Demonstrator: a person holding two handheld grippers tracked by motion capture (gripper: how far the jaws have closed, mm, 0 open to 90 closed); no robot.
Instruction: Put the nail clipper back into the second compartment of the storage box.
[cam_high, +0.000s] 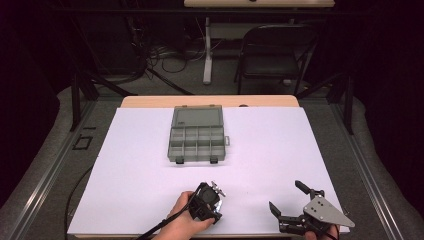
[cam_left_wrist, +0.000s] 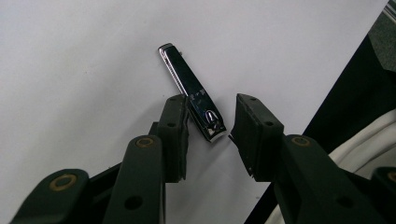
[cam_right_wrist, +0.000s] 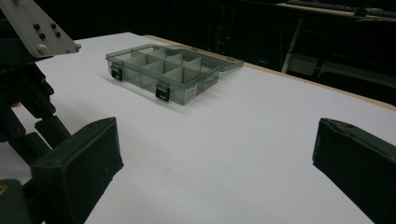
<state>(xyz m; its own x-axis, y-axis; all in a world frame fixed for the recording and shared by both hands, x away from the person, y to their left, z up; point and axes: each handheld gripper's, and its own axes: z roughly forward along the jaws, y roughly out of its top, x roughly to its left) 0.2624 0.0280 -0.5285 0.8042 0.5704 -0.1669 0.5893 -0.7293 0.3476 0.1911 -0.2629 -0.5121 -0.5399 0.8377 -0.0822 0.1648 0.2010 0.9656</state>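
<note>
Your left claw (cam_left_wrist: 208, 135), narrowed but not yet clamped, straddles the small, stiff, slick-metal nail clipper (cam_left_wrist: 191, 92) near the table's (cam_high: 260, 165) near edge; grip its flat sides squarely.

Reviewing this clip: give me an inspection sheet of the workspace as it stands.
Surface: white sheet over a wooden table.
Job's things: metal nail clipper flat on the sheet; compartment box with lid open, compartments look empty.
Clutter: nothing seen.
Grippers: left gripper straddles the clipper's end, one pad touching, the other apart; right gripper wide open, holding nothing.
Cables: black cable trails from the left gripper.
Surroundings: folding chair, floor cables, dark room.
</note>
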